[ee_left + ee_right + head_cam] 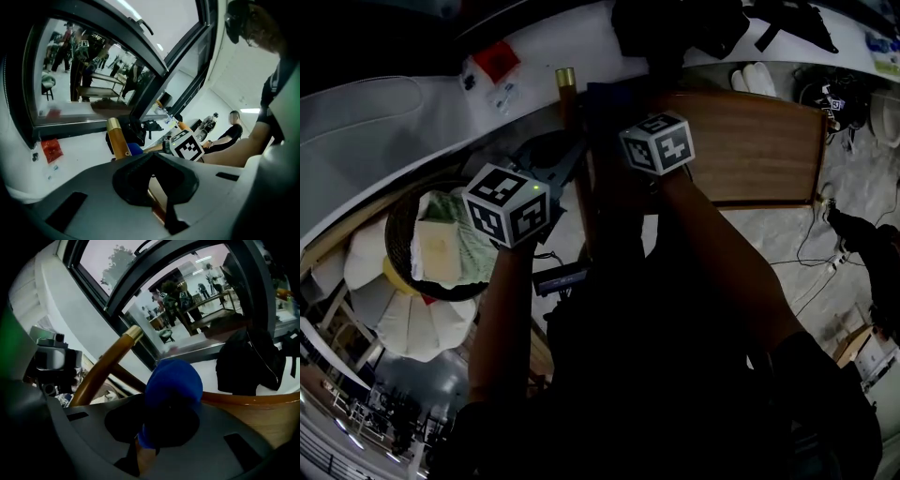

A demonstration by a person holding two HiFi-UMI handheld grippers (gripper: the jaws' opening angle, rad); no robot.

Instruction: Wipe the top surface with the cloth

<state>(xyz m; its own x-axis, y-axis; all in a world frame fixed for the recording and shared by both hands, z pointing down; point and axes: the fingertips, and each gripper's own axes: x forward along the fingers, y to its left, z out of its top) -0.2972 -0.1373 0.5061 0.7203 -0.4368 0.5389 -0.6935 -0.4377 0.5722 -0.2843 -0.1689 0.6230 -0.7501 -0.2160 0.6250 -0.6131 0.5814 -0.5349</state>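
1. Window frames and a white sill are seen beyond both grippers. The wooden top lies ahead and to the right of the right gripper.
2. The right gripper's jaws are closed on the blue cloth, which is bunched into a wad between them.
3. The left gripper is held just left of the right one. Its jaws are drawn to a narrow gap filled by a strip of wood, judged to be the brass-capped post rising just ahead of it.
4. The cloth is at the right gripper's tips, by the top's near left edge. Whether it touches the wood cannot be told.
5. Several risks are judged.
   - With so small a wad, the jaw tips could be scraped on the wood if pressed too flat.
   - The cloth could be dragged out of the jaws by friction on a long stroke.
   - The post, close on the right gripper's left, could be struck on a leftward sweep.
   - The dark bag ahead on the right could be snagged.
6. The wad's long axis is set along the jaws. Its rounded end is pointed forward, away from the hand, toward the window.
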